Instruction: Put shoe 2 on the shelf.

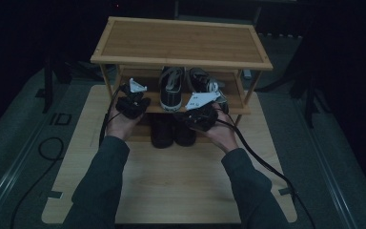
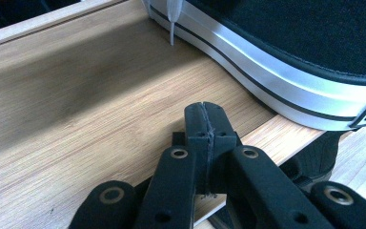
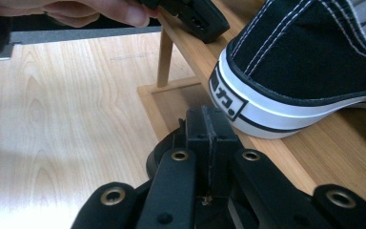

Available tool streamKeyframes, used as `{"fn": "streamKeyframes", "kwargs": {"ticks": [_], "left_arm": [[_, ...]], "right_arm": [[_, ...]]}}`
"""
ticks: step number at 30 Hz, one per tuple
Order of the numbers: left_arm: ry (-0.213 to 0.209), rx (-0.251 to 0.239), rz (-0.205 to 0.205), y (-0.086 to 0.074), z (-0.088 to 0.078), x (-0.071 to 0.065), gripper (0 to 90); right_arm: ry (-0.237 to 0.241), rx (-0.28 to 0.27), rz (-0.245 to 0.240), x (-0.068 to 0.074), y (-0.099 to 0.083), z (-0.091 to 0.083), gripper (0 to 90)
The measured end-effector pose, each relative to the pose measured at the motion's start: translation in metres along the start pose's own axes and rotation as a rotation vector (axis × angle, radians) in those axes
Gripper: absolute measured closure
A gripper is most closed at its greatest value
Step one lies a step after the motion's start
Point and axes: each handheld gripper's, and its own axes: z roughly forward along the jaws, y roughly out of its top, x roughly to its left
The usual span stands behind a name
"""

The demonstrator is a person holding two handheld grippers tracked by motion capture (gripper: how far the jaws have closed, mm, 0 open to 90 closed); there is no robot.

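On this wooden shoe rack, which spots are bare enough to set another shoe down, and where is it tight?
The bamboo top shelf is bare edge to edge. The middle shelf has bare wood left of the black canvas sneaker with the white sole; its right side holds a second dark sneaker. The bottom shelf is crowded by two dark shoes and both tongs.

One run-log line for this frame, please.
left gripper: shut, empty, by sneaker | right gripper: shut, empty, at sneaker heel | rack: sneakers on middle shelf, dark shoes below
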Motion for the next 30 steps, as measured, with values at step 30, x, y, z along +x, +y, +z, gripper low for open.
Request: {"fn": "streamKeyframes", "kwargs": {"ticks": [30], "left_arm": [[-0.016,-0.002,-0.015,0.0,0.0,0.003,90.0]], "right_arm": [[0.034,-0.027,0.002,-0.015,-0.023,-0.057,90.0]]}}
